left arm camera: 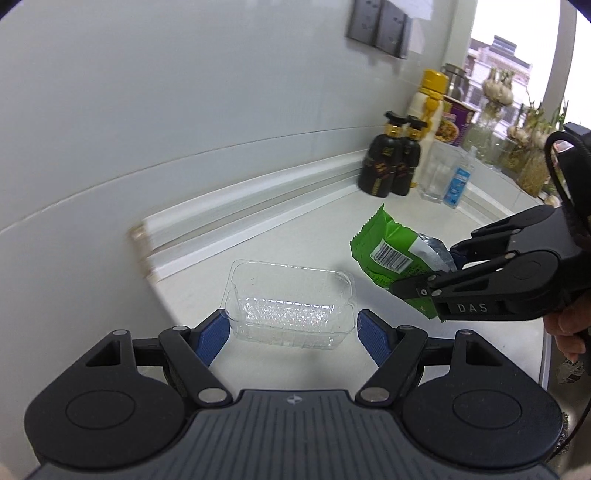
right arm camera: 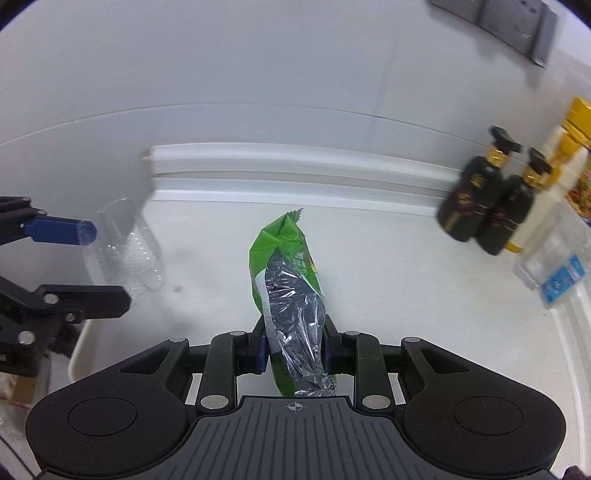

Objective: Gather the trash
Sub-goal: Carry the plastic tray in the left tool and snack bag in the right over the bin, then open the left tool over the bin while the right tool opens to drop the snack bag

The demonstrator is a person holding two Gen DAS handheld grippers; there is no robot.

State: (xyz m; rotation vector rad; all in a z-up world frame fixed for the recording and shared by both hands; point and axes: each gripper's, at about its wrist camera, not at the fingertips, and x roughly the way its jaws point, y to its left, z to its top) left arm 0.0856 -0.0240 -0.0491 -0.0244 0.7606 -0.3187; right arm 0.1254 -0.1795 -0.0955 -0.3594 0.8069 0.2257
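A clear plastic tray (left arm camera: 291, 295) sits between the blue pads of my left gripper (left arm camera: 291, 321), whose wide-set jaws press on its two ends. It stays sharp while the wall behind it blurs. In the right wrist view the same tray (right arm camera: 125, 251) hangs tilted over the counter's left end in the left gripper (right arm camera: 107, 264). My right gripper (right arm camera: 294, 343) is shut on a crumpled green snack wrapper (right arm camera: 288, 266) with a silver inside, which sticks out ahead of the pads. In the left wrist view that wrapper (left arm camera: 384, 251) and the right gripper (left arm camera: 428, 271) hover just right of the tray.
The white counter (left arm camera: 295, 236) runs along a grey wall with outlets (left arm camera: 380, 29). At the back right stand two black pump bottles (left arm camera: 388, 162), a cream bottle with a yellow cap (left arm camera: 428, 107), a drinking glass (left arm camera: 439, 173) and a small blue-labelled bottle (left arm camera: 460, 181). The counter's left edge (right arm camera: 74, 354) is close.
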